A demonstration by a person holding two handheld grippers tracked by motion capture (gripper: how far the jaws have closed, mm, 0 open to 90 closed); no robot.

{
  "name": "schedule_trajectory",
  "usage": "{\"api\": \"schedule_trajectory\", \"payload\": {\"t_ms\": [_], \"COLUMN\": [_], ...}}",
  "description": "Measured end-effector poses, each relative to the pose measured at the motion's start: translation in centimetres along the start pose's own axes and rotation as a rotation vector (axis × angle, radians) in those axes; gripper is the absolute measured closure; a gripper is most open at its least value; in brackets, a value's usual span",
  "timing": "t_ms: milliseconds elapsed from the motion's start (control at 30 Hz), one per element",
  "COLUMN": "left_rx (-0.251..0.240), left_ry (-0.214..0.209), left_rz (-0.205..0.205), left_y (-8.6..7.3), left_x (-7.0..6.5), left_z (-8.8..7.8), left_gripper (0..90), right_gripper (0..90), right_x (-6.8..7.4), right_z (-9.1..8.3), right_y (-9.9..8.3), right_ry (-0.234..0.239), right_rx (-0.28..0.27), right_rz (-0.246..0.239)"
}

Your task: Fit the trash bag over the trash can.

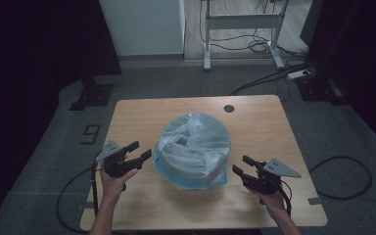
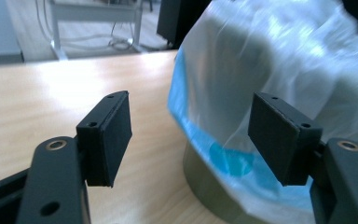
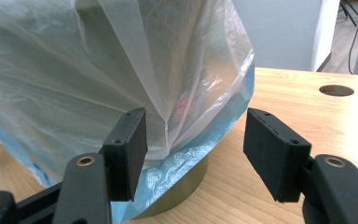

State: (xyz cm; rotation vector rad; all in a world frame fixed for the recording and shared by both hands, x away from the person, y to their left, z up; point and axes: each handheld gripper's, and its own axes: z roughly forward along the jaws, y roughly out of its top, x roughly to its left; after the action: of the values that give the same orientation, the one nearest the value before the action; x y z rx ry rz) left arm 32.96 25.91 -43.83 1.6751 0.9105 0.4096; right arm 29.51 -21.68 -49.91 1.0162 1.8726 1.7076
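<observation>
The left gripper (image 1: 136,151) sits in the person's left hand (image 1: 115,177), forearm rising from the near table edge, jaws spread wide and pointing toward the plastic bag (image 1: 194,142) just ahead of them, nothing between the pads. The right gripper (image 1: 244,165), held in the right hand (image 1: 269,192), mirrors it: jaws spread and empty, aimed at the bag's other side. The bag, clear over blue, drapes over a round bin (image 3: 186,184) on the wooden table (image 1: 142,115), between the two grippers and touching neither.
</observation>
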Motion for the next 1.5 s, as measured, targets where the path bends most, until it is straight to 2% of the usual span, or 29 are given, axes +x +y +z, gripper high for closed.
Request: {"api": "schedule_trajectory", "payload": {"t_ms": [100,133,167,267,400,467,600,700,867,967,1000,1067,1133,1233,1300,1333,1367,1400,1500], "left_rx": [-0.017,-0.017,-0.024,-0.046,-0.031,-0.032,-0.048,-0.024,0.014,0.070,0.070,0.157,0.215,0.329,0.396,0.396,0.450,0.478,0.554], "left_ry": [-0.040,-0.040,-0.092,-0.170,-0.202,-0.216,-0.278,-0.326,-0.362,-0.395,-0.395,-0.411,-0.414,-0.419,-0.421,-0.421,-0.422,-0.421,-0.398], "left_rz": [0.048,0.048,0.082,0.116,0.169,0.183,0.175,0.163,0.161,0.184,0.184,0.224,0.255,0.308,0.332,0.332,0.350,0.355,0.379], "left_y": [1.3,1.3,2.4,4.2,6.2,6.8,7.0,7.2,8.3,9.1,9.1,9.8,10.1,10.4,10.6,10.6,10.7,10.8,10.8], "left_x": [-0.4,-0.4,-0.7,-1.1,-1.5,-1.6,-1.5,-1.0,-0.5,-0.7,-0.7,-1.1,-1.4,-2.1,-2.6,-2.6,-2.8,-3.0,-3.4], "left_z": [0.0,0.0,0.1,0.6,1.8,2.3,2.9,3.3,4.7,6.0,6.0,7.5,8.3,9.7,10.4,10.4,10.8,11.0,11.6], "left_gripper": [31.0,32.2,33.9,35.6,36.0,36.0,35.9,36.1,37.6,41.2,41.9,44.4,47.0,51.2,55.5,57.5,59.0,60.0,60.5], "right_gripper": [38.0,38.9,39.7,41.2,42.3,42.6,43.4,43.1,42.8,42.8,42.8,42.9,42.9,43.0,43.1,43.2,43.2,43.3,43.3], "right_x": [-0.5,-0.6,-0.9,-1.5,-1.8,-1.9,-2.0,-2.1,-2.0,-2.1,-2.1,-2.3,-2.3,-2.4,-2.3,-2.3,-2.2,-2.2,-2.1], "right_z": [-0.8,-0.9,-1.1,-1.5,-1.7,-1.9,-2.2,-2.4,-2.3,-2.2,-2.2,-2.2,-2.3,-2.2,-2.2,-2.2,-2.2,-2.2,-2.2], "right_y": [-0.1,-0.1,-0.2,-0.5,-0.8,-0.9,-1.0,-1.1,-1.1,-1.1,-1.1,-1.2,-1.3,-1.4,-1.5,-1.5,-1.4,-1.4,-1.4], "right_ry": [0.013,0.017,0.026,0.028,0.019,0.017,0.021,0.013,0.008,0.007,0.007,0.007,0.007,0.008,0.011,0.014,0.018,0.021,0.024], "right_rx": [-0.011,-0.011,-0.007,-0.012,-0.010,-0.010,-0.007,-0.006,-0.006,-0.004,-0.004,0.002,0.006,0.011,0.014,0.014,0.013,0.014,0.013], "right_rz": [0.009,0.013,0.024,0.051,0.063,0.065,0.078,0.084,0.081,0.084,0.084,0.088,0.097,0.095,0.095,0.094,0.094,0.091,0.089]}}
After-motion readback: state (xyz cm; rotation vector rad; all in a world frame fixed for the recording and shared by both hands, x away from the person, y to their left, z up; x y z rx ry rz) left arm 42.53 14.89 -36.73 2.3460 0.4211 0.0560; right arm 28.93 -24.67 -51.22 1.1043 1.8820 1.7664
